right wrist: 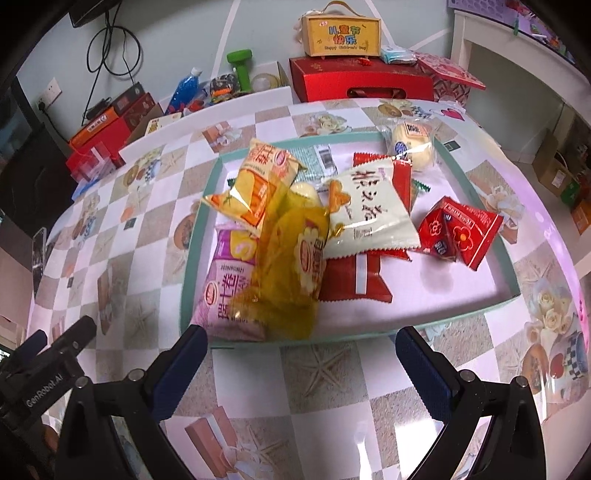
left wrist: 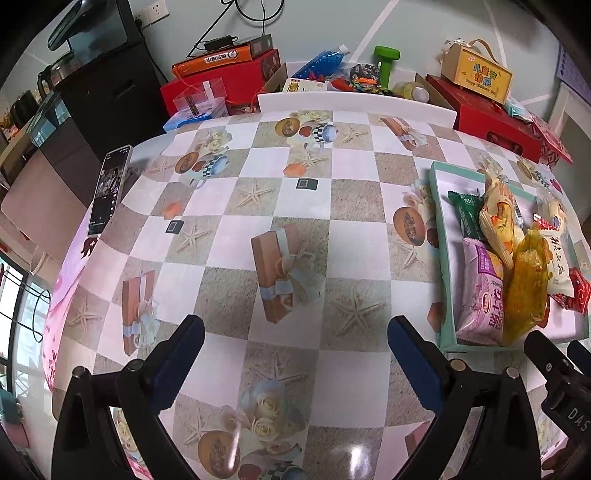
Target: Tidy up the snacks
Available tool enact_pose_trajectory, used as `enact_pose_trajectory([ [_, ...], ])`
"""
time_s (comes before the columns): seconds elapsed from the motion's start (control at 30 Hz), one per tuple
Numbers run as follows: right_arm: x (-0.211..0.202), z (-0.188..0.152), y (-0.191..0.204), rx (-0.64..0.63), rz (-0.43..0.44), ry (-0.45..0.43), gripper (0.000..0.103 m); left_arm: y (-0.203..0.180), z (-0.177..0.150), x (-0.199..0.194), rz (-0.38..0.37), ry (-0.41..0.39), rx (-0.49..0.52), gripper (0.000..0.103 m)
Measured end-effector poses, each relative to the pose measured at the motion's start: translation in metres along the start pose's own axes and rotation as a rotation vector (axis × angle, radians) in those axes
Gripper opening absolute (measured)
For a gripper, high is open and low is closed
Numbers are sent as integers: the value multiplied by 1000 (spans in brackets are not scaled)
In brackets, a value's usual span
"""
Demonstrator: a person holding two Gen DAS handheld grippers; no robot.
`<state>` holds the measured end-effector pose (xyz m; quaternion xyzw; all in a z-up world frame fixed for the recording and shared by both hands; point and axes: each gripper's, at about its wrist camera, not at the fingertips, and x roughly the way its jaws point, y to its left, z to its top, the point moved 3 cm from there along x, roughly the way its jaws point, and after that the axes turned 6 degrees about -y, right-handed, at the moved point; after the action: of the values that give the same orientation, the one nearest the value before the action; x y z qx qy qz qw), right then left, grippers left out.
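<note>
A teal-rimmed tray [right wrist: 192, 236] holds several snack packets: a yellow see-through bag [right wrist: 291, 266], a purple roll packet [right wrist: 229, 291], an orange-yellow packet [right wrist: 258, 181], a white packet [right wrist: 365, 210], red packets [right wrist: 458, 232] and a round bun [right wrist: 410, 142]. My right gripper [right wrist: 301, 354] is open and empty, just short of the tray's near edge. My left gripper [left wrist: 295, 347] is open and empty over bare tablecloth, left of the tray [left wrist: 441, 236]. The yellow bag [left wrist: 528, 291] and purple packet [left wrist: 480, 295] also show in the left wrist view. The left gripper shows at the right wrist view's lower left [right wrist: 55, 350].
A phone [left wrist: 109, 188] lies near the table's left edge. Behind the table stand red gift boxes [right wrist: 362, 83], a yellow carry box [right wrist: 340, 35], a green dumbbell [left wrist: 386, 61], a blue bottle [left wrist: 321, 61] and a white chair back [left wrist: 354, 103].
</note>
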<state>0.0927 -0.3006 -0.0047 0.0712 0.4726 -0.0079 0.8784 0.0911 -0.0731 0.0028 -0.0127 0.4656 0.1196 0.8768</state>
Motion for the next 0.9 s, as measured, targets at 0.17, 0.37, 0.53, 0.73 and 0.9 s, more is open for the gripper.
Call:
enact_pose_trajectory([
  [0.17,-2,0,2,-4,5,-9,103,1,-2,0,-3,2,0,99],
  [0.37,3,1,1,-2,7,-3,103,1,-4,3,-9,8,0,99],
  [0.53,4,3,3,-5,10,-7,103,-2,-4,7,-20,18,12,99],
  [0.73,8,4,4,-9,13,-6,103,-3,-2,8,-22,14,14,99],
  [0.9,8,5,5,-10,14,-9,103,-2,-2,10,-21,18,12,99],
])
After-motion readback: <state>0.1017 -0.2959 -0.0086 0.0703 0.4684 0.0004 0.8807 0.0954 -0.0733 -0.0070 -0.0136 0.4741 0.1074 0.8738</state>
